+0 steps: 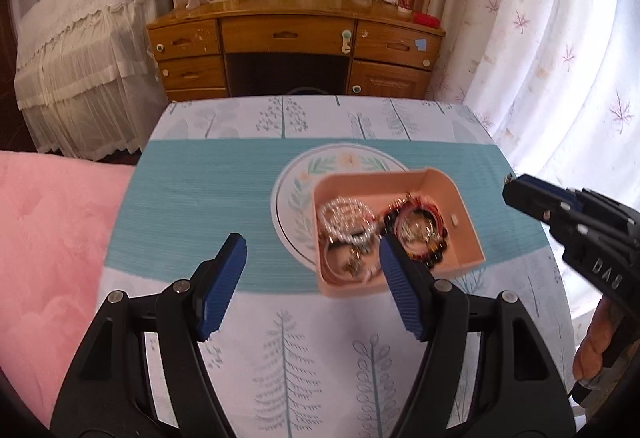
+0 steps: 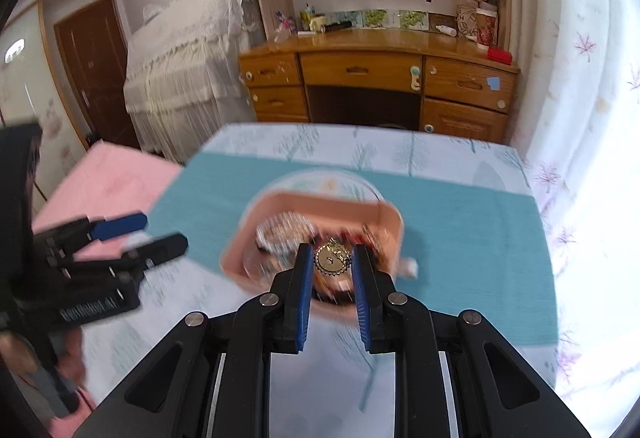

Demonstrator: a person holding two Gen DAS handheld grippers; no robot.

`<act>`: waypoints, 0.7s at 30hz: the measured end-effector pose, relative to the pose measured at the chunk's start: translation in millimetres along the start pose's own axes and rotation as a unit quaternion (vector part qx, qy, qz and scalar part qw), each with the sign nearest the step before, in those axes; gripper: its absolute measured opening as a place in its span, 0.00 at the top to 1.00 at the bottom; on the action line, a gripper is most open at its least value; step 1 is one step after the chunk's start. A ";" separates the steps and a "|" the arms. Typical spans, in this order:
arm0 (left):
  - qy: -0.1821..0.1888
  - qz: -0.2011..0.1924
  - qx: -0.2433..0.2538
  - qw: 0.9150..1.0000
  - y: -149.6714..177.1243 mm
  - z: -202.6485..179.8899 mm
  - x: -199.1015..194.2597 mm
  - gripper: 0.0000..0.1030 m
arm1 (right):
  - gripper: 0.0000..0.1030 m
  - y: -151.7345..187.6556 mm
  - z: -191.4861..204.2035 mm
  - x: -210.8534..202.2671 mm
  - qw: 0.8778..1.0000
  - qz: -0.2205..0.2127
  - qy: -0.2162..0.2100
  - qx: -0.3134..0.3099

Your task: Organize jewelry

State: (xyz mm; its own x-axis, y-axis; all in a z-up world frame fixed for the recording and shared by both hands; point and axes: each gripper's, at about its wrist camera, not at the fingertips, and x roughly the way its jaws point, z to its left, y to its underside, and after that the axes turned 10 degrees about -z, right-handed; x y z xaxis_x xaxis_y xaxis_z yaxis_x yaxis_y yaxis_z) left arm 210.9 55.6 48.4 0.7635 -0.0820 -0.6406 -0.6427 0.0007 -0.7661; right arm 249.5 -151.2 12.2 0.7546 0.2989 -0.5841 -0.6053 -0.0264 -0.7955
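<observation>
My right tongs (image 2: 329, 258) pinch a round gold pendant with a toothed rim (image 2: 333, 258) between their blue pads, the jaws nearly together on it, held above a pink jewelry box (image 1: 456, 197). My left tongs (image 1: 310, 250) hang spread well apart with nothing between their pads (image 1: 224, 278), over the near part of the teal placemat (image 1: 200, 197). The pink box sits open-topped on the near-right part of a white floral plate (image 1: 292, 189), overhanging its rim, and the plate lies on the placemat toward the table's far right. Inside the box, a coil of silver beads (image 1: 346, 215) fills the left half, and red and black beaded bracelets (image 1: 416, 222) crowd the right; a small white piece (image 1: 454, 218) lies against the right wall. The placemat runs across a tablecloth printed with pale trees (image 1: 288, 358). A pink blanket (image 1: 44, 238) lies off the table's left edge, and a wooden desk (image 1: 296, 33) stands beyond the far edge, next to a lace-draped piece of furniture (image 1: 84, 65) and a leaf-patterned curtain (image 1: 552, 57). The right-wrist view of the box is blurred.
</observation>
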 end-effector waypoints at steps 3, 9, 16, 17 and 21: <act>-0.005 0.004 -0.001 1.000 -20.4 6.6 11.3 0.35 | 0.82 -31.8 1.0 13.0 1.000 -0.001 -0.008 0.019; -0.006 0.019 -0.018 1.000 -46.1 16.4 41.2 0.35 | 0.81 -74.1 4.0 65.9 0.999 0.032 -0.006 0.042; -0.023 0.024 -0.012 0.999 -55.5 15.8 70.6 0.35 | 0.80 -75.8 12.5 109.7 0.997 0.058 0.000 0.047; -0.025 0.026 -0.012 0.999 -55.0 16.0 73.8 0.35 | 0.78 -68.8 11.1 115.0 0.997 0.061 -0.001 0.047; -0.023 0.031 -0.023 0.999 -52.7 19.2 81.7 0.35 | 0.63 -66.3 12.4 127.3 0.997 0.058 0.014 0.043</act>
State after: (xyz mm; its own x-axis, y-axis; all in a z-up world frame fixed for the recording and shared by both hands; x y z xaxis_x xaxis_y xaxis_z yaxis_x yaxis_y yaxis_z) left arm 308.3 68.1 35.5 0.7232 -0.0366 -0.6897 -0.6907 -0.0418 -0.7220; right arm 382.5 -99.6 -7.4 0.6843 0.2724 -0.6764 -0.7073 0.0221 -0.7066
